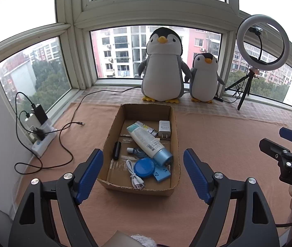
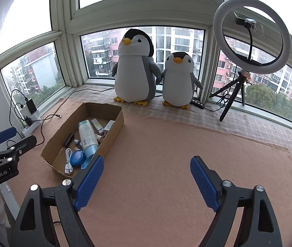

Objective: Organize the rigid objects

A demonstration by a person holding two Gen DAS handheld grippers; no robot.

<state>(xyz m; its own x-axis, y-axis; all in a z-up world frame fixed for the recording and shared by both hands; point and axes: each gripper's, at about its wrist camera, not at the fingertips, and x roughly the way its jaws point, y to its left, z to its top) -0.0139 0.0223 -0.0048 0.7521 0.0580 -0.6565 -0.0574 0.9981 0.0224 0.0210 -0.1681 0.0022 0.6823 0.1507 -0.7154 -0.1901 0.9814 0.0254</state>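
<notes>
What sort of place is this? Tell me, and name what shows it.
Probably a bay-window ledge in a high-rise flat: wrap-around windows look out on apartment blocks, two plush penguins sit on the sill, and a ring light stands on a tripod beside them.

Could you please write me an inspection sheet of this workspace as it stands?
Surface: peach blanket over a checked cloth.
Job's things: cardboard box holds a white tube, white charger, black cylinder, round blue case, white cable.
Clutter: nothing seen loose on the blanket.
Tools: left tool open, empty, over the box; right tool open, empty, over bare blanket.
Cables: black cable runs from a power strip.
Surroundings: two plush penguins, ring light, windows.
</notes>
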